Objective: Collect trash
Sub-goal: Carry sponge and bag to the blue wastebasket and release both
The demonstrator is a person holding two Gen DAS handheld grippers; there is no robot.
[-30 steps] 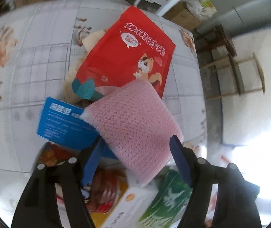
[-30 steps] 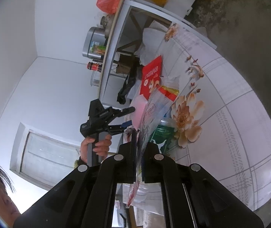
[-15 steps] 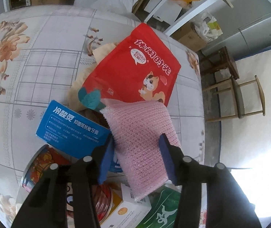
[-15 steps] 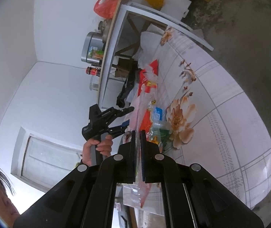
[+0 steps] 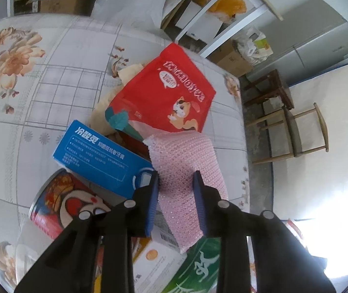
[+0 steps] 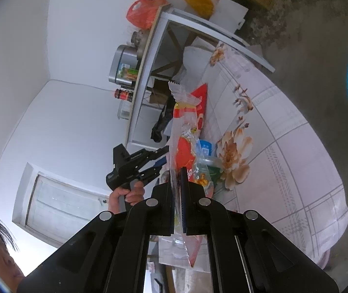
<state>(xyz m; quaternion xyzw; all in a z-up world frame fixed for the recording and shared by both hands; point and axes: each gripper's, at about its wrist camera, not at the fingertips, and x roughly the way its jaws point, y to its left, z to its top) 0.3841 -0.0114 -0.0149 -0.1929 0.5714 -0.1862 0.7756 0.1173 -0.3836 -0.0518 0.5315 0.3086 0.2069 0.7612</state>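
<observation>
Left gripper [image 5: 175,179]: jaws closing on pink mesh sponge [image 5: 186,168], raised above table [image 5: 52,78]. Right gripper [image 6: 176,171]: clamped on clear printed wrapper [image 6: 186,131]. Uncollected: red snack pouch [image 5: 164,95], blue box [image 5: 100,153], can [image 5: 61,202].

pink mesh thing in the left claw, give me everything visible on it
The pink mesh pad looks like soft foam netting with a knit, dotted texture, rectangular and bent over. The left claw is closing on its middle, both blue fingers at its sides. Its far edge overlaps the red snack pouch; its near end hangs over a white carton and green packet. The blue box lies beside it.
</observation>
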